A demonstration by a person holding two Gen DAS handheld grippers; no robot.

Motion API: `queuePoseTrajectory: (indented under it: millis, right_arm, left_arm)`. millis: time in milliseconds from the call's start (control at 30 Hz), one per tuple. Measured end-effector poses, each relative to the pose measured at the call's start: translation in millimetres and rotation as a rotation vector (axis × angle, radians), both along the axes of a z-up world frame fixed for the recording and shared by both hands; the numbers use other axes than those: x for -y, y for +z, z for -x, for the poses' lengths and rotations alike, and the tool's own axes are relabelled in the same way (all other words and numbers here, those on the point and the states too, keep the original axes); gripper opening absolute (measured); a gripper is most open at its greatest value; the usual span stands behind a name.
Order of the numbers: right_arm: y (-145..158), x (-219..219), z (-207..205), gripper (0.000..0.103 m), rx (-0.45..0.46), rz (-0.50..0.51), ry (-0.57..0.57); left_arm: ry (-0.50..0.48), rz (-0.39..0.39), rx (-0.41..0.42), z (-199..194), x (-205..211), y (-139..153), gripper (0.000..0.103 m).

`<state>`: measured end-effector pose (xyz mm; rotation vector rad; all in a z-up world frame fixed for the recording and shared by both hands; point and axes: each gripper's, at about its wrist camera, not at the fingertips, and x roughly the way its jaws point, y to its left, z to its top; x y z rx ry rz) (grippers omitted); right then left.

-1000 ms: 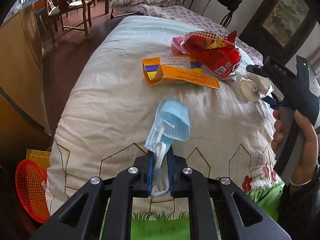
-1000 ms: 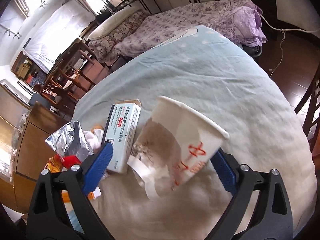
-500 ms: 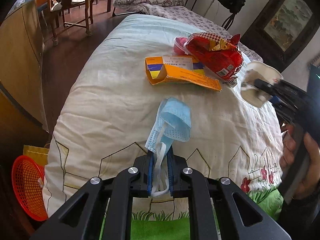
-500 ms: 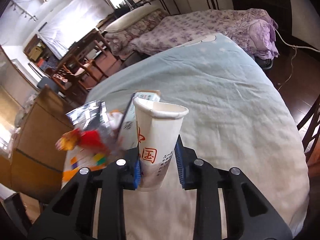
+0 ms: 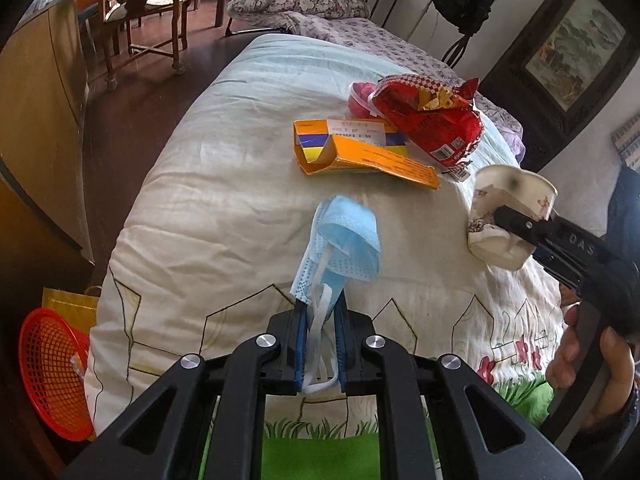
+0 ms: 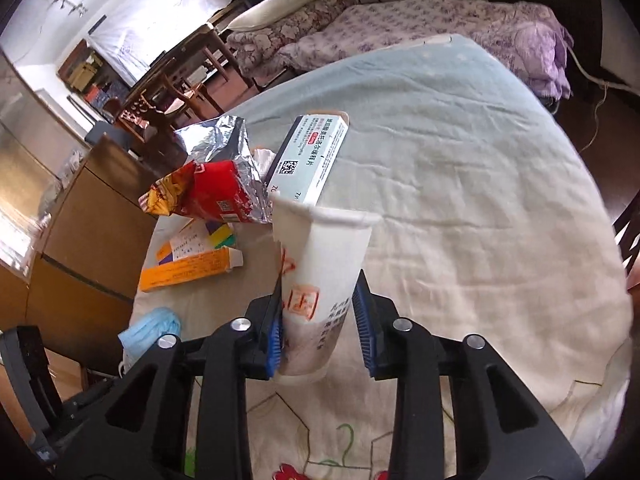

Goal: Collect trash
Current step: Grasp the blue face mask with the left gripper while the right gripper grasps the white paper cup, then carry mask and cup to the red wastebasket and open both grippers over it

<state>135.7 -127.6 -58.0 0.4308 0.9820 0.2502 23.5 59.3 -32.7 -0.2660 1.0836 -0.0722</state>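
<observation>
daylight fills a bedroom where a quilt-covered bed (image 5: 224, 208) carries the litter, with a wooden chair (image 5: 140, 4) on dark floor behind it.

from the left wrist view, the left tool (image 5: 320, 332) is squeezed fully together on the white ear loops of a blue face mask (image 5: 344, 244), which hangs from the pads above the quilt. farther up the bed lie an orange box (image 5: 360, 152) and, touching its far corner, a red snack bag (image 5: 432, 116). at the right edge the right tool (image 5: 516, 236), held by a hand (image 5: 580, 356), grips a crumpled paper cup (image 5: 508, 208) lifted clear of the quilt. a red basket (image 5: 48, 372) sits on the floor beside the bed's near left corner.

from the right wrist view, the right tool (image 6: 320, 332) has the paper cup (image 6: 320, 272) upright between its blue pads (image 6: 364, 328); its jaws have just eased apart a little, narrow around the cup's lower half. behind the cup lie a white medicine box (image 6: 312, 160), the red snack bag (image 6: 204, 192) with its foil lining showing, and the orange box (image 6: 188, 268). the blue mask (image 6: 152, 328) shows at lower left.
</observation>
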Motion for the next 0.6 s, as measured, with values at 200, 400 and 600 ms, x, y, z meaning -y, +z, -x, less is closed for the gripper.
queuePoseTrajectory:
  millis: [200,400,600]
  right_arm:
    - [-10.0,9.3,-9.3,0.041,-0.002,-0.052,-0.015]
    - [6.8,12.7,5.3,0.032,0.066,-0.047,-0.014]
    - [13.5,5.6,20.6,0.032,0.068,-0.046,0.021]
  left_arm:
    - [0.0,0.002,-0.01,-2.1,3.1,-1.0,0.013]
    - [0.0,-0.004,-0.011,-3.4,5.8,-1.3,0.014]
    - [0.003,-0.023,-0.017,-5.1,7.5,-1.2,0.041]
